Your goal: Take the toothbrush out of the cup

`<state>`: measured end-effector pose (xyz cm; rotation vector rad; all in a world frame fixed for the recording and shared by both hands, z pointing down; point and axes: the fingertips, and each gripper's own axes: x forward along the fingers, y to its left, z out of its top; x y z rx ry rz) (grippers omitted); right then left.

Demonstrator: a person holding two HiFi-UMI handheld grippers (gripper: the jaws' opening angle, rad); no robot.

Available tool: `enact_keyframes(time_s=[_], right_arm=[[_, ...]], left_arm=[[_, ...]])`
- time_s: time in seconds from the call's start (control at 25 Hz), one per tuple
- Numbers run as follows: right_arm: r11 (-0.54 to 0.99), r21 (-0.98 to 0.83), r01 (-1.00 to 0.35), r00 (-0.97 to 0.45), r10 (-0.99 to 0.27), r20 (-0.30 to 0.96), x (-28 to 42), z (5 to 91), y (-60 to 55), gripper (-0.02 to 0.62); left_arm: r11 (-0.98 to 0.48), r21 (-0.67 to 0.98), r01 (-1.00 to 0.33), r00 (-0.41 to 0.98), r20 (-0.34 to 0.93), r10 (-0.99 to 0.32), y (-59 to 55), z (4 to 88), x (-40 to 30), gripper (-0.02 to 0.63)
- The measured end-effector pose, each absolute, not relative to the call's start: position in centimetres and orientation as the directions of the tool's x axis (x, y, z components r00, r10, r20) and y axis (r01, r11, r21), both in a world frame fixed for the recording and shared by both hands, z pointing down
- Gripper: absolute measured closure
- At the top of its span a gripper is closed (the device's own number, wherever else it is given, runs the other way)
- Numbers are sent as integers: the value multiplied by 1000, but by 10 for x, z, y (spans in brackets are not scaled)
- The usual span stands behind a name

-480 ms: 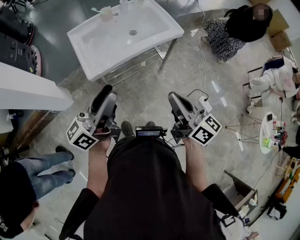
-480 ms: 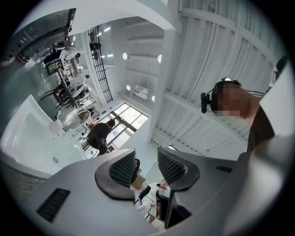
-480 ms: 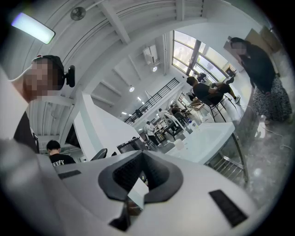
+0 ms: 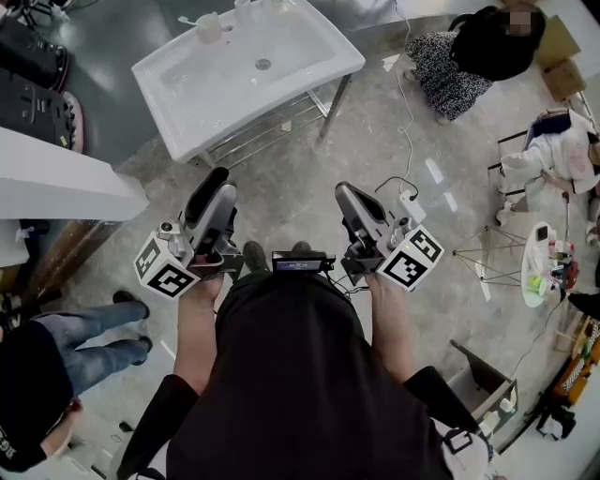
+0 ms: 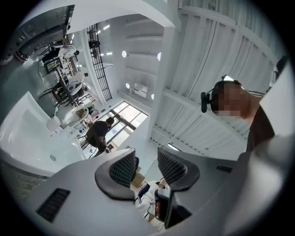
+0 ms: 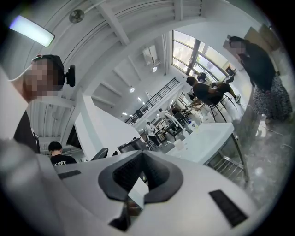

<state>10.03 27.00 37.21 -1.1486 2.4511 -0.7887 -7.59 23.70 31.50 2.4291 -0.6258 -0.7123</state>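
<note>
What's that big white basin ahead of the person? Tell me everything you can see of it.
The sink is a white rectangular basin, glossy like ceramic, with a shallow bowl and a round drain towards its far side. It sits on a thin metal frame with legs and a lower rack, standing on the grey floor. A pale cup holding a toothbrush stands on its far rim. No person is touching it.

Grey polished floor (image 4: 281,202) is seen, with a white basin (image 4: 216,89) mounted on a metal frame (image 4: 336,101). Tall windows (image 6: 203,55) and a strip light (image 6: 31,30) are shown. The walls (image 5: 207,87) are possibly ribbed panelling.
</note>
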Motion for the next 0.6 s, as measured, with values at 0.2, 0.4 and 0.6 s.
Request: enact_keyframes(time_s=[0.2, 0.4, 0.6], right_arm=[[527, -605, -597, -623, -780, -65, 122, 374, 274, 591], [531, -611, -588, -622, -779, -78, 136, 375, 277, 590], [539, -615, -575, -627, -774, -92, 150, 376, 277, 589]], left_arm=[[-757, 589, -284, 759, -344, -552, 241, 315, -54, 449], [-759, 579, -297, 762, -336, -554, 245, 314, -42, 448], [-762, 567, -313, 763, -328, -557, 248, 311, -29, 448]])
